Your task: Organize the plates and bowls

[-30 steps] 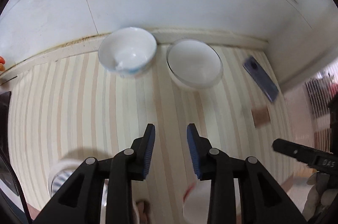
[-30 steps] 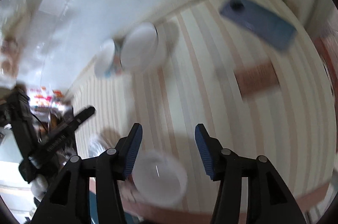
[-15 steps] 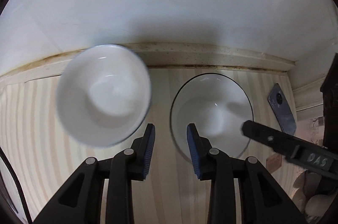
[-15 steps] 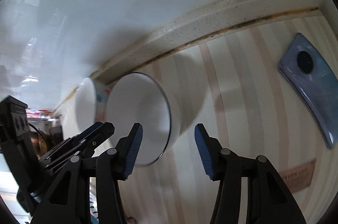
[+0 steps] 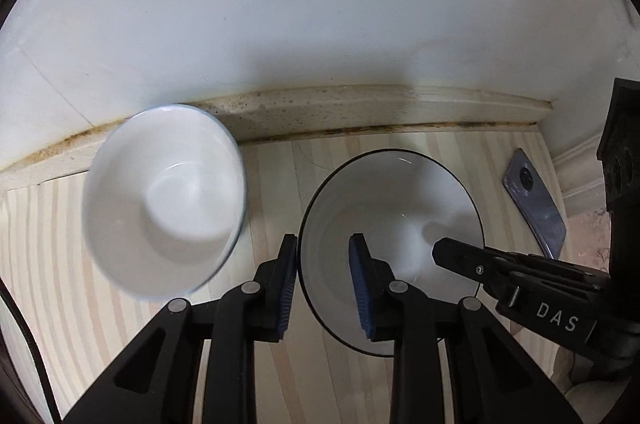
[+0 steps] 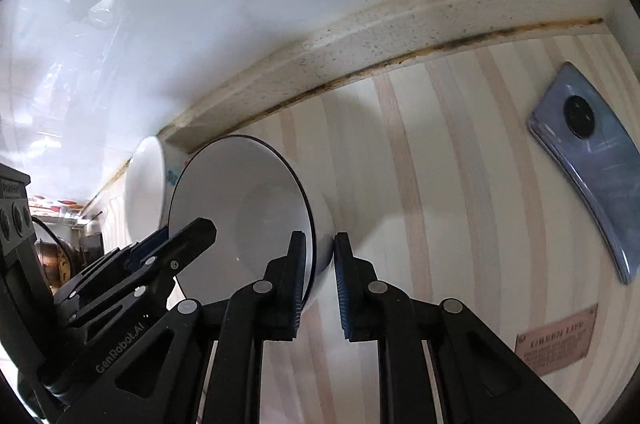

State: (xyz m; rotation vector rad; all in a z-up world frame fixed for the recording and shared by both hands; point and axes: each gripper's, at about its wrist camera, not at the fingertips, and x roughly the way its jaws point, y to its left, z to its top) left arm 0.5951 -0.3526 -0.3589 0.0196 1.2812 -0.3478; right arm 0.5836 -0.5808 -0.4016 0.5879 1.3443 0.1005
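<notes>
Two white bowls stand side by side by the back wall. The blue-rimmed bowl is on the left, and the right wrist view shows it behind the other. The dark-rimmed bowl is on the right. My left gripper is open and straddles its left rim, one finger outside and one inside. My right gripper is shut on the right rim of the dark-rimmed bowl, the wall pinched between the blue pads. I cannot tell whether that bowl is off the table.
The striped table top ends at a stained stone ledge below a white wall. A grey-blue phone lies at the right, with a brown label nearer the front edge. The phone also lies right of the bowls.
Both grippers have moved forward to the dark-rimmed bowl. The right gripper's fingers have narrowed from wide open onto its rim. The left gripper's gap is unchanged.
</notes>
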